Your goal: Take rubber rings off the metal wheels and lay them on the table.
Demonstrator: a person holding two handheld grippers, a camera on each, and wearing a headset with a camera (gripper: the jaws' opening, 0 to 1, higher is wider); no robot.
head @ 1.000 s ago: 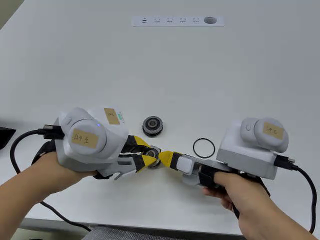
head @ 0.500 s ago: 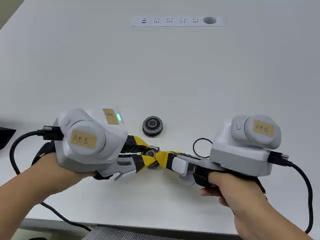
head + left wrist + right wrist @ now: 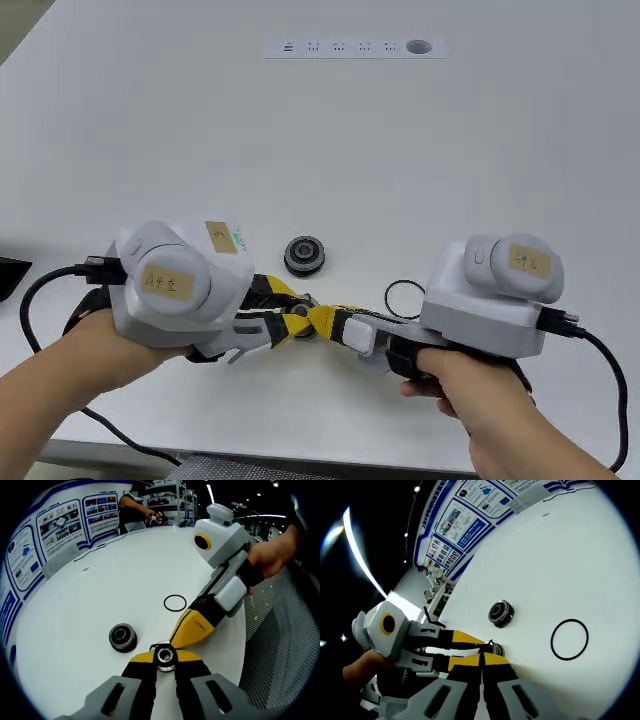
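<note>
1. one metal wheel is held just above the worktop, near its front edge. it is clamped between the yellow-and-black fingers of the left gripper.
2. the right gripper points at it from the opposite side. its fingers are together, with the tips against the held wheel's rim. whether any rubber is pinched between them cannot be told.
3. a second wheel, dark round the outside, lies flat on the worktop just behind the meeting fingertips and touches neither gripper.
4. one loose rubber ring, thin and black, lies flat on the worktop to the right of the second wheel. in the head view the right gripper's white body covers its near edge.
5. count: two wheels, one loose ring, two grippers.
6. tan paper labels with handwriting are stuck on the gripper bodies, two on the left one and one on the right one. the writing is too small to read, as is a small black mark on the right gripper's yellow finger in the left gripper view.
7. a black cable trails from the left gripper and another from the right.
8. a white socket strip sits at the far side of the worktop, well apart from the work.
9. blue-and-white posters line the wall beyond, their text unreadable.
</note>
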